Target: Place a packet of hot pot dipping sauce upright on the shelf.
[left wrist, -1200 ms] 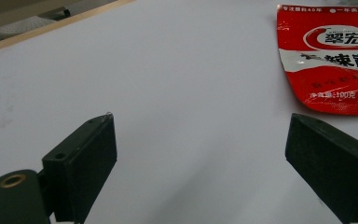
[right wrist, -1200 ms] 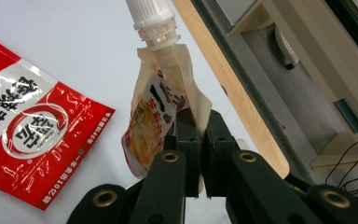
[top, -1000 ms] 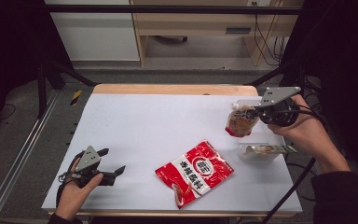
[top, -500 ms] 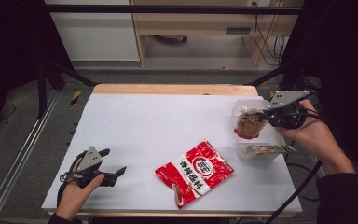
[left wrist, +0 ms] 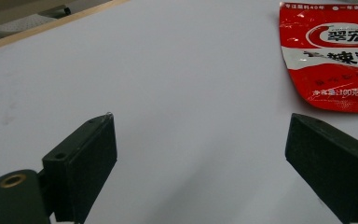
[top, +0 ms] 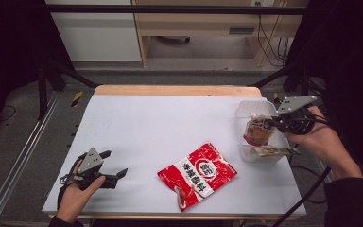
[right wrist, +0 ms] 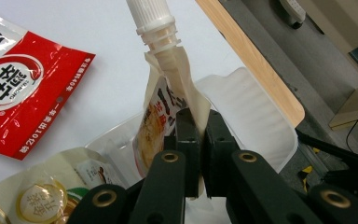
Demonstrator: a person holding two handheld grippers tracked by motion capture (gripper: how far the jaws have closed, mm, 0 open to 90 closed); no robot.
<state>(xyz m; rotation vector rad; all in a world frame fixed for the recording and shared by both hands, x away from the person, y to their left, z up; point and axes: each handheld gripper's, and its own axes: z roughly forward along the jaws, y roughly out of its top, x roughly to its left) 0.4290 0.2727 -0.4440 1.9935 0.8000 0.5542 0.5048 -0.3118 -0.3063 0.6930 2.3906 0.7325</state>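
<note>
Spouted pouch (top: 257, 131): pinched by right gripper (top: 270, 122), held over clear tray (top: 263, 160) at table's right edge, apparently for lowering and release; left gripper (top: 115, 164) spread, idle.

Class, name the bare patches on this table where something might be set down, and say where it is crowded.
Free: the white sheet from the left claw to the red packet, and beyond it. Crowded: the right edge, where the right claw holds a spouted pouch over the clear tray.

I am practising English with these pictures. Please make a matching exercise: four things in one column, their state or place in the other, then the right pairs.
1. spout pouch
2. red packet
3. left gripper
4. clear tray

a. flat on the table's middle
b. at the table's right edge
c. open, holding nothing
d. pinched by the right gripper

Pairs: 1-d, 2-a, 3-c, 4-b
</note>
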